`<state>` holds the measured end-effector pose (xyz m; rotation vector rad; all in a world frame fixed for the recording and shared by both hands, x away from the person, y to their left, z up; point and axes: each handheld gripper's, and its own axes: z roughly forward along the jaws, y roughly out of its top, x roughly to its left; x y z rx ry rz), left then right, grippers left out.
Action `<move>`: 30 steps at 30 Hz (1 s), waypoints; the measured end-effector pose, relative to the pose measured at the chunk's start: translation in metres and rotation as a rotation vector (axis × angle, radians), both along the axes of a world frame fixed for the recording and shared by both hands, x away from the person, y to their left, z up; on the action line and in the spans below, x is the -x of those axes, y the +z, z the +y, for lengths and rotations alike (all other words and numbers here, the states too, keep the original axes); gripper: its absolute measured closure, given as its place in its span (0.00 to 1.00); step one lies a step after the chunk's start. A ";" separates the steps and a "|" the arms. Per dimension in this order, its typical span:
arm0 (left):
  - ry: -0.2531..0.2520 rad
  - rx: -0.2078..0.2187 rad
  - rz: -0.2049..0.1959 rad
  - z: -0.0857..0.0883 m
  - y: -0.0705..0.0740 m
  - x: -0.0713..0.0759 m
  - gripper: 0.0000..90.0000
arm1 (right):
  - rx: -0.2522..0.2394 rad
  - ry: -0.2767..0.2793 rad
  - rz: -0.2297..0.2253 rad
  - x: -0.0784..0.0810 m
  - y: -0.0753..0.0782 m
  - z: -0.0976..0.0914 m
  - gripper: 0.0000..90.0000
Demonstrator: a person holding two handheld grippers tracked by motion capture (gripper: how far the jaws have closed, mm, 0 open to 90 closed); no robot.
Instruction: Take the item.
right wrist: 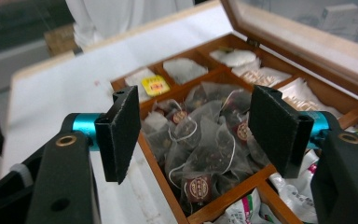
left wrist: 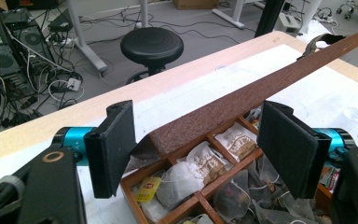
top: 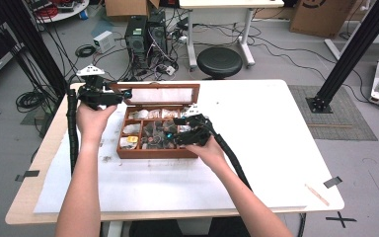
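Here right hand-held gripper (right wrist: 193,135) gapes above tea box (right wrist: 223,203) rim.

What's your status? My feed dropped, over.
Left gripper open, at the lid edge. Right gripper open over pyramid tea bags in the wooden box. Nothing held, nothing in the way.

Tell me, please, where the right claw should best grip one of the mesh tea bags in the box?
Probably from above, pinching the bunched top of a mesh tea bag where its string leaves. The bags lie piled in one compartment of the box, whose dividers block a sideways approach. The right claw is open above them.
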<state>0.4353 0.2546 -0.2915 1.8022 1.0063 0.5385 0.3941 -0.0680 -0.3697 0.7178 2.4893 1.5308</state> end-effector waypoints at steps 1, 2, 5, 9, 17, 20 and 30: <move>0.001 0.001 -0.001 0.000 0.000 0.000 0.31 | 0.016 0.005 -0.002 -0.001 -0.002 0.005 0.38; 0.001 0.001 -0.001 0.000 0.000 0.000 0.31 | 0.016 0.005 -0.002 -0.001 -0.002 0.005 0.38; 0.005 -0.002 -0.002 -0.001 0.000 0.001 0.31 | 0.008 -0.005 0.005 -0.001 -0.003 0.008 0.39; 0.005 -0.003 -0.002 -0.001 0.000 0.001 0.31 | 0.016 -0.024 0.026 -0.004 -0.004 0.008 0.48; 0.006 -0.004 0.000 -0.001 0.000 0.001 0.31 | 0.097 -0.039 0.111 -0.017 -0.016 0.012 0.60; 0.005 -0.006 0.000 -0.001 0.000 0.001 0.31 | 0.112 -0.045 0.122 -0.019 -0.018 0.015 0.67; 0.002 -0.012 0.012 -0.001 0.002 0.000 0.31 | 0.165 -0.080 0.174 -0.032 -0.022 0.032 0.70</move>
